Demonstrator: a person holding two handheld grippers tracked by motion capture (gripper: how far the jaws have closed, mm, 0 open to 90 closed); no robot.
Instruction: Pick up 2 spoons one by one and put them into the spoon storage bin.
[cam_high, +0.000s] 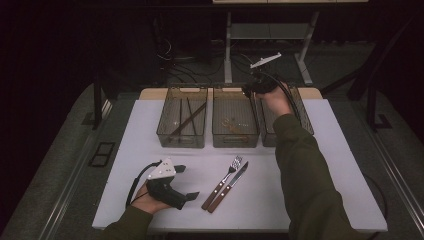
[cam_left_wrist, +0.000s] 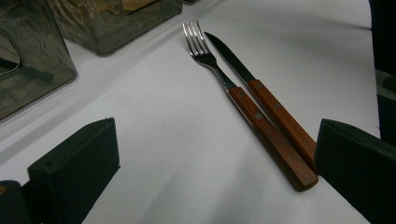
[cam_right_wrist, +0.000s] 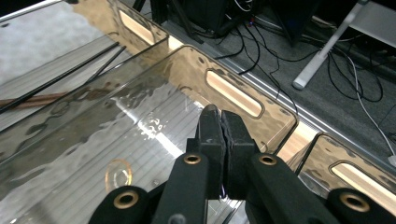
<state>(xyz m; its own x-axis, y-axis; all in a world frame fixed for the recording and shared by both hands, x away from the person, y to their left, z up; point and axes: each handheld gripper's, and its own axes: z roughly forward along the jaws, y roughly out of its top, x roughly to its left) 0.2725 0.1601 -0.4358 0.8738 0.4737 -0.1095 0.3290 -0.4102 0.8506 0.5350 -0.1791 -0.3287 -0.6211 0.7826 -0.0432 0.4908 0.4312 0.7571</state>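
A fork (cam_high: 223, 181) and a knife (cam_high: 231, 186), both with wooden handles, lie side by side on the white table (cam_high: 310, 170) near its front. My left gripper (cam_high: 186, 182) rests open at the front left, just left of them. In the left gripper view its jaws stand wide apart, with the fork (cam_left_wrist: 233, 88) and knife (cam_left_wrist: 261, 93) ahead and to the right. My right gripper (cam_high: 248, 91) hovers shut over the back of the middle clear bin (cam_high: 235, 141). In the right gripper view its fingertips (cam_right_wrist: 219, 119) are pressed together above that bin (cam_right_wrist: 187, 70), with nothing seen between them.
Three clear bins stand in a row at the back. The left bin (cam_high: 181, 140) holds dark chopsticks (cam_high: 187, 119). The middle one holds small amber pieces (cam_right_wrist: 118, 173). The right bin (cam_high: 305, 117) is partly hidden by the right forearm. Cables and table legs lie beyond the far edge.
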